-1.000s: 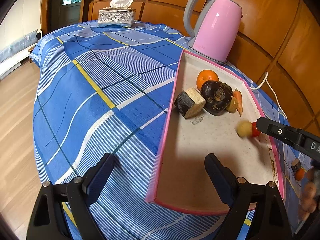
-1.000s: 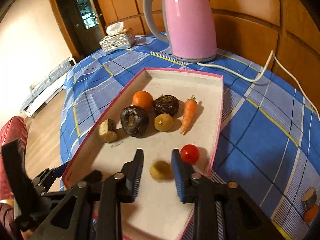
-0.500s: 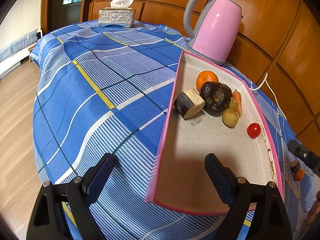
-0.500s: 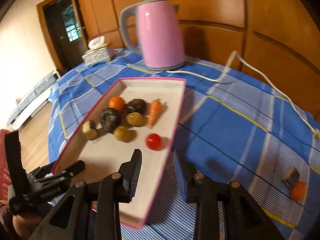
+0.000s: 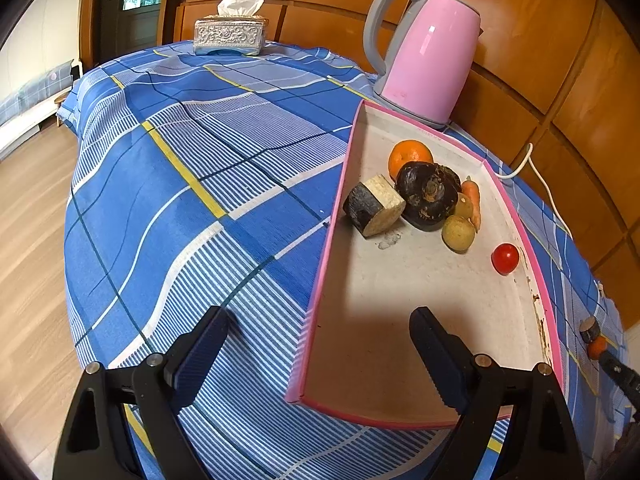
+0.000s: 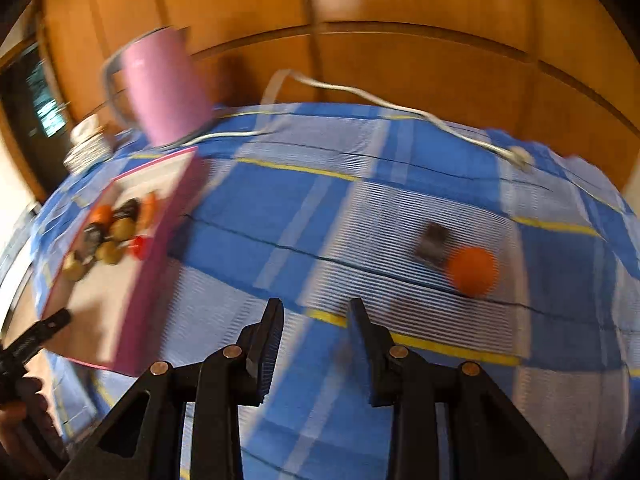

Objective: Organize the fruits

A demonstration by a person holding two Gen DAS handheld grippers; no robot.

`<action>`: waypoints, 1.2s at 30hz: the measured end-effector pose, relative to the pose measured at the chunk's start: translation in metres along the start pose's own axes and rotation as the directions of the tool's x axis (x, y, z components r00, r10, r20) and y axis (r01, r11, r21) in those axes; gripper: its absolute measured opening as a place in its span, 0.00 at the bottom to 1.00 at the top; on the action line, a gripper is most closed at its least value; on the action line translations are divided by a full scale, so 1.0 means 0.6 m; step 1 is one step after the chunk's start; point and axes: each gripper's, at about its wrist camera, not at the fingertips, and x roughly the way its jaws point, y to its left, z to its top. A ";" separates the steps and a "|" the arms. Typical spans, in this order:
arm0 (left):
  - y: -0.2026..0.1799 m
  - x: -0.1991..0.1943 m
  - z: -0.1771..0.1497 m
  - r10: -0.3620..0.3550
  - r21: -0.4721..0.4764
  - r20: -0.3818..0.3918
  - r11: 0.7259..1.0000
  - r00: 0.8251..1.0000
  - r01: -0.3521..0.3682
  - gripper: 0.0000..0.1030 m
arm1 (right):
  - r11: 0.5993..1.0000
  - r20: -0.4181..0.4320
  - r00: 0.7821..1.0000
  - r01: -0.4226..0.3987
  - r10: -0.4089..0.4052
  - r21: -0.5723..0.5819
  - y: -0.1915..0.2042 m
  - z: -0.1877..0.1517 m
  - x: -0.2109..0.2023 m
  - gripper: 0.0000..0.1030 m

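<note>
Over the tablecloth (image 6: 280, 208), right gripper (image 6: 316, 344) jaws stand narrow and empty; left gripper (image 5: 320, 348) jaws gape wide, empty.

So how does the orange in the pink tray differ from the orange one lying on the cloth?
The orange in the tray lies inside the pink tray, packed against other produce. The orange on the cloth lies outside it, beside one dark chunk. Both are round and orange.

A pink kettle (image 5: 428, 68) (cord (image 6: 400, 110) trailing) and tissue box (image 5: 231, 32) stand on checked cloth (image 5: 180, 184).
</note>
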 end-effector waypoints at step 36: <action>-0.006 -0.002 0.002 0.030 0.037 0.006 0.999 1.000 -0.030 0.90 | 0.712 -0.078 0.827 0.524 -0.557 0.467 -0.274 -0.100 -0.026 0.36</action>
